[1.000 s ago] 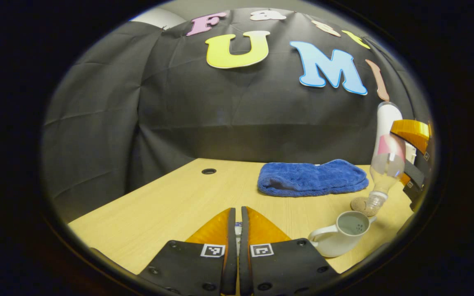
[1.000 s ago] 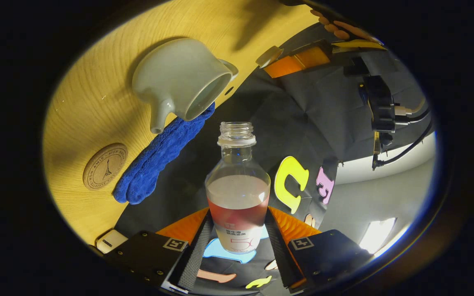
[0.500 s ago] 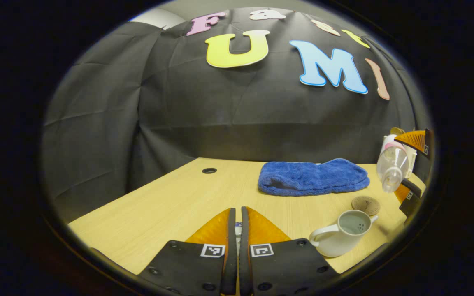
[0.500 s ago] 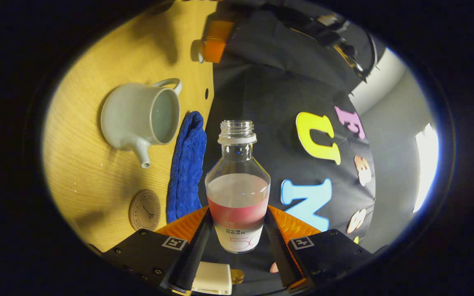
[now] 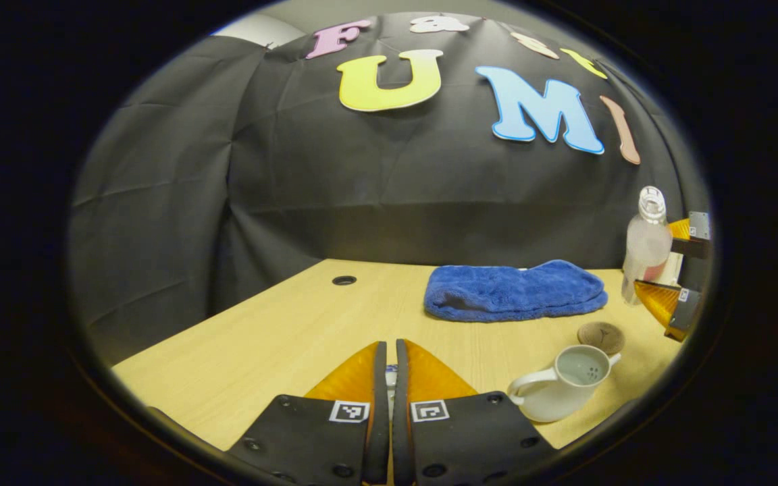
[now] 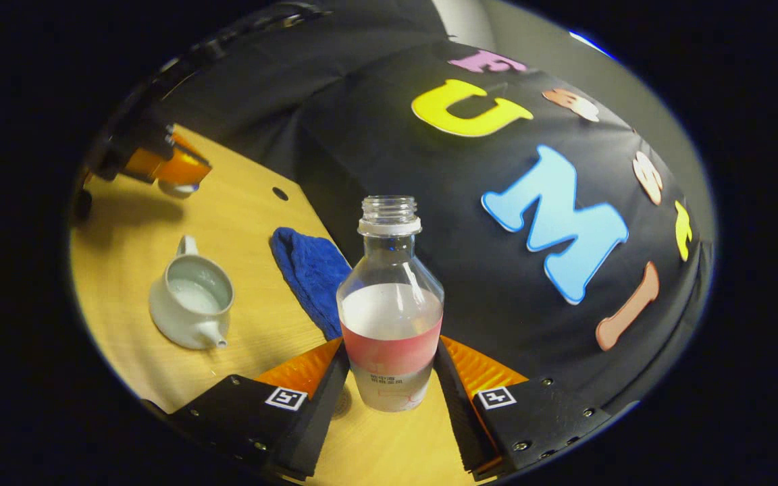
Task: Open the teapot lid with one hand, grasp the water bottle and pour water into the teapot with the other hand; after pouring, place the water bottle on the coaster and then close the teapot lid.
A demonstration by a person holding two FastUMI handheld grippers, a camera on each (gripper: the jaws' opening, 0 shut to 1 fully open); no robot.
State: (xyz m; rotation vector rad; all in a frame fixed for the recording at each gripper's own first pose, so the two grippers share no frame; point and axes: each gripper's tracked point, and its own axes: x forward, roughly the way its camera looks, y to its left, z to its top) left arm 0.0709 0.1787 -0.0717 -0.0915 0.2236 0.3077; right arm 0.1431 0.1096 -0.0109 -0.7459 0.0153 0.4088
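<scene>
Gripping the water bottle [image 6: 390, 317] upright, right gripper [image 6: 389, 378] jaws clamped; left gripper [image 5: 387, 378] jaws together.

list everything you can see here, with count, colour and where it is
teapot: one, pale grey-white, lid off, on the table left of the bottle
water bottle: one, clear with a pink band, uncapped, upright between the right gripper's fingers
coaster: one, brown, round, on the table beyond the teapot
towel: one, blue, folded, near the table's back edge
table: one, light wood
teapot lid: one, pale, seemingly pinched in the left gripper
left gripper: fingers nearly together
right gripper: gripping the bottle
</scene>
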